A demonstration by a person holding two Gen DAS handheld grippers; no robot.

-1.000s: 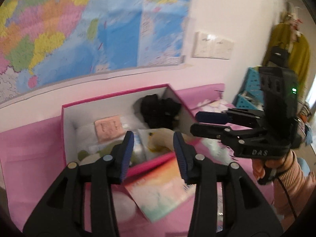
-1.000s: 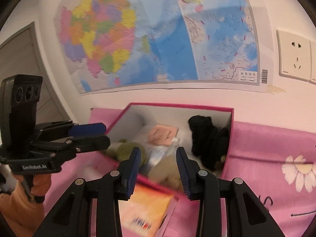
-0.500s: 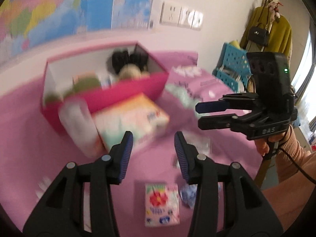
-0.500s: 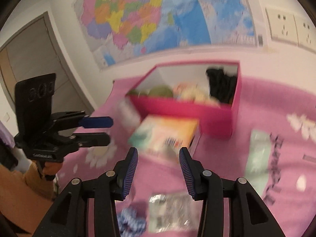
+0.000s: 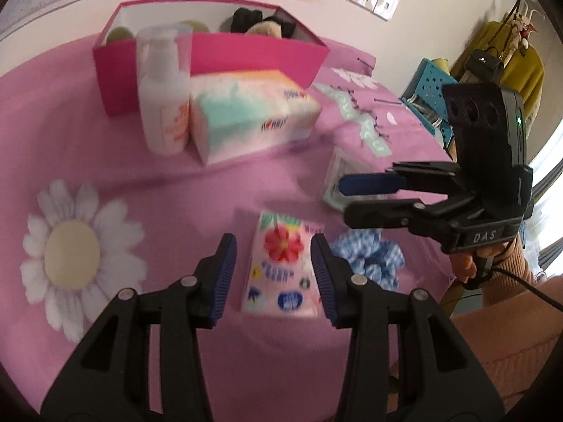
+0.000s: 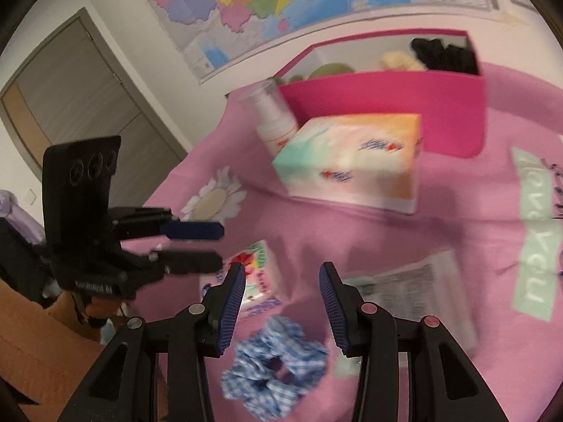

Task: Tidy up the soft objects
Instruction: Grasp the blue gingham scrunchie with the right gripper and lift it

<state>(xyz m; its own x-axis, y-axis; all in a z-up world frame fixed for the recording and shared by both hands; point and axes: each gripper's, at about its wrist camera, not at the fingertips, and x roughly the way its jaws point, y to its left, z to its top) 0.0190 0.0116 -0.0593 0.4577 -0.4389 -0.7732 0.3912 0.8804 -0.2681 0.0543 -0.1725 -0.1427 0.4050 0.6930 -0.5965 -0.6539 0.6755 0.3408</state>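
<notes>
A soft pink cloth with a big white daisy (image 5: 67, 256) covers the desk. Both tools are open, holding nothing: left tool (image 5: 273, 274) over a flat flowery tissue pack (image 5: 281, 267), right tool (image 6: 281, 299) above a crinkly blue checked scrunchie (image 6: 274, 369).

The right gripper (image 5: 348, 200) carries the white letters "DAS" on its black body. A pale green strip (image 6: 536, 232) printed on the pink cloth reads "love you" in white, running lengthwise. Print on the tissue box (image 6: 352, 161), flowered packet (image 5: 281, 267) and bottle (image 5: 163, 91) is too blurred to read
</notes>
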